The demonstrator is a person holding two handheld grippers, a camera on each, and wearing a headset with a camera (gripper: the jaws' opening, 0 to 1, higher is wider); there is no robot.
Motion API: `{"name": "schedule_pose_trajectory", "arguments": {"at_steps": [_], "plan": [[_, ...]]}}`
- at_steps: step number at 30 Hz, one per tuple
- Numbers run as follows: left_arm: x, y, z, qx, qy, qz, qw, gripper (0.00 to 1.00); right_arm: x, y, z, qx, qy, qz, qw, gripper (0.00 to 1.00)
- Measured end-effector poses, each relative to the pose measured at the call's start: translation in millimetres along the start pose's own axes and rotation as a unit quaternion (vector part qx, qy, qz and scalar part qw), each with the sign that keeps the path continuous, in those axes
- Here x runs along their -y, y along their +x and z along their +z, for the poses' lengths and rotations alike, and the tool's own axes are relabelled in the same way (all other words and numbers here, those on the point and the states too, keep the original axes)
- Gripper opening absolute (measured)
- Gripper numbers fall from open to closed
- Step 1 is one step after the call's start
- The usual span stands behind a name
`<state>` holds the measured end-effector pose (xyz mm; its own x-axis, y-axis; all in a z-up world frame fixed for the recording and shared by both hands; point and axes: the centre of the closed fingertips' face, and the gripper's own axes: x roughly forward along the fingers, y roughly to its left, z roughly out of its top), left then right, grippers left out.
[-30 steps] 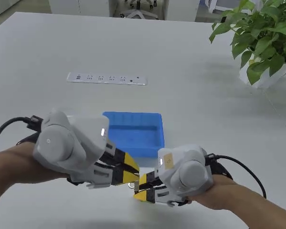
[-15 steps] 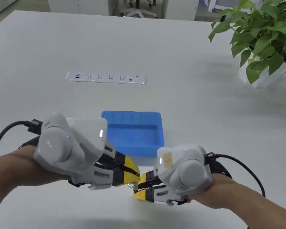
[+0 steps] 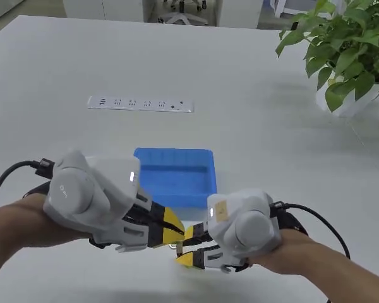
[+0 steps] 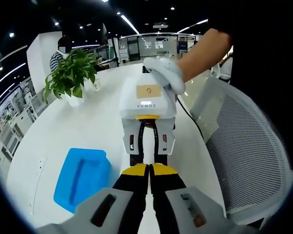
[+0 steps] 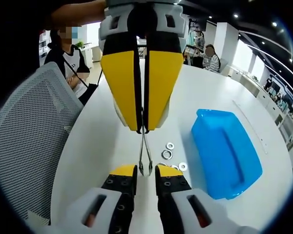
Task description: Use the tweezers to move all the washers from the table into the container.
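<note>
Head view: left hand-held gripper (image 3: pixel 175 230) and right hand-held gripper (image 3: pixel 184 247) are low over the worktop (image 3: pixel 271 126), tips facing each other, just in front of the blue container (image 3: pixel 177 177).
Left gripper view: own jaws closed together.
Right gripper view: left one clamps the tweezers (image 5: pixel 145 146). Right jaws are a bit apart around the tweezers' end; contact, can't tell. Washers (image 5: pixel 163 155) lie on the worktop btw. tweezers and container.

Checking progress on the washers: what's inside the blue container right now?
No washers show inside the container; its visible floor is bare. The left gripper covers its near left corner. Three washers lie on the table beside it.
</note>
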<state>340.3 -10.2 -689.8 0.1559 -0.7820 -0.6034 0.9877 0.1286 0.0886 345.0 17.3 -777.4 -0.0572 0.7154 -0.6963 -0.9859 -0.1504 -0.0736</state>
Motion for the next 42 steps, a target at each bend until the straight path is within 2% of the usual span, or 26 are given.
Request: {"name": "schedule_pose_trajectory", "arguments": {"at_steps": [6,18,23,37,42], "plan": [[-0.9,-1.1,-1.3,-0.003,0.001,-0.001,1.0000,0.05,2.6,-6.5,0.9,0.004,0.017,-0.007,0.9998,0.22],[-3.0,-4.2,0.7,-0.004,0.005,0.002,1.0000,0.05,8.1,-23.7,-3.5,0.014,0.048,-0.039,0.9980,0.32],[-6.0,-5.3,2.6,-0.003,0.007,0.004,1.0000,0.05,12.8,-32.2,-6.4,0.022,0.067,-0.058,0.9958,0.34],[-15.3,-8.5,0.2,-0.007,0.011,0.006,0.9999,0.05,17.9,-43.8,-13.8,0.031,0.093,-0.084,0.9916,0.41],[-15.7,-8.3,-2.0,-0.008,0.012,0.004,0.9999,0.05,17.3,-43.7,-15.4,0.030,0.096,-0.085,0.9913,0.42]]}}
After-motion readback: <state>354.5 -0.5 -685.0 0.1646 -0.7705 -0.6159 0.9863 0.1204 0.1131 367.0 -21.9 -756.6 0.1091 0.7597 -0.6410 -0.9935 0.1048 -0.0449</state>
